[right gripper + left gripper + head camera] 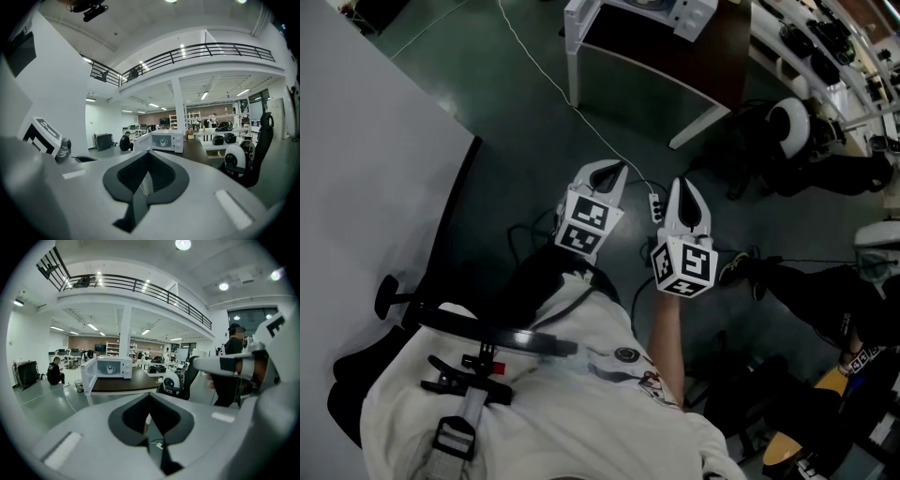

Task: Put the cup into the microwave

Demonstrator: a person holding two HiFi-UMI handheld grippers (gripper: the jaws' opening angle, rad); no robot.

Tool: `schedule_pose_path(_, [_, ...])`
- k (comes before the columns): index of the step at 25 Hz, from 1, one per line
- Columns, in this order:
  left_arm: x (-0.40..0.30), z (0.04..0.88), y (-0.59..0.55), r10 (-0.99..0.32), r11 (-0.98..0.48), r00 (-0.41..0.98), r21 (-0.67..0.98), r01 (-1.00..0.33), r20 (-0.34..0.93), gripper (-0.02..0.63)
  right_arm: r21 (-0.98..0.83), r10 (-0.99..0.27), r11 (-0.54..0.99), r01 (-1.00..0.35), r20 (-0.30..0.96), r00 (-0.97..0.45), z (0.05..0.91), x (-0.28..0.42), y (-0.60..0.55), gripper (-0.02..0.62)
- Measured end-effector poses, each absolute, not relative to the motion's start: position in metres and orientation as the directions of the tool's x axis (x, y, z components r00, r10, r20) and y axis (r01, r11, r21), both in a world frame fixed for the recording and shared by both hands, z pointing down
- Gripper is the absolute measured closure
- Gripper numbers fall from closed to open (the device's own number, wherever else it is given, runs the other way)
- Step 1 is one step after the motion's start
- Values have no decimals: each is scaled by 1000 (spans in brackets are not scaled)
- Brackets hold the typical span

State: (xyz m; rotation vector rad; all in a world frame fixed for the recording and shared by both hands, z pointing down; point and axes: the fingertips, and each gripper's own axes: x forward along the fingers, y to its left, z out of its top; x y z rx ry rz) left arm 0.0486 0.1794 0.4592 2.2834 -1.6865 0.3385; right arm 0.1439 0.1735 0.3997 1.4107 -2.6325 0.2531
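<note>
Though tiny, cup (164, 141) seemingly inside microwave (178, 142), left gripper (617, 169), right gripper (685, 184) fingers pressed together

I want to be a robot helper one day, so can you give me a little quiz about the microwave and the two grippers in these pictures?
1. True or false: the door of the microwave is closed.
2. Where is the white cup? A) on the table beside the microwave B) inside the microwave C) on the floor
3. Fill in: the jaws of the left gripper and the right gripper are both ____ (apart / together).

Key: 1 false, the door stands open. 2 B. 3 together, with nothing between them.
</note>
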Motion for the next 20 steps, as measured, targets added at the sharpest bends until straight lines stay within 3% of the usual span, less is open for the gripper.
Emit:
schedule_pose_path(13, [7,369,182,-932,-328,334,65,-943,143,607,-11,-862,507,-862,28,-507,332,119,181,595])
schedule_pose_path(20, [1,360,173,-935,-330,333,45,-943,120,607,4,-870,493,-870,22,-493,331,119,169,595])
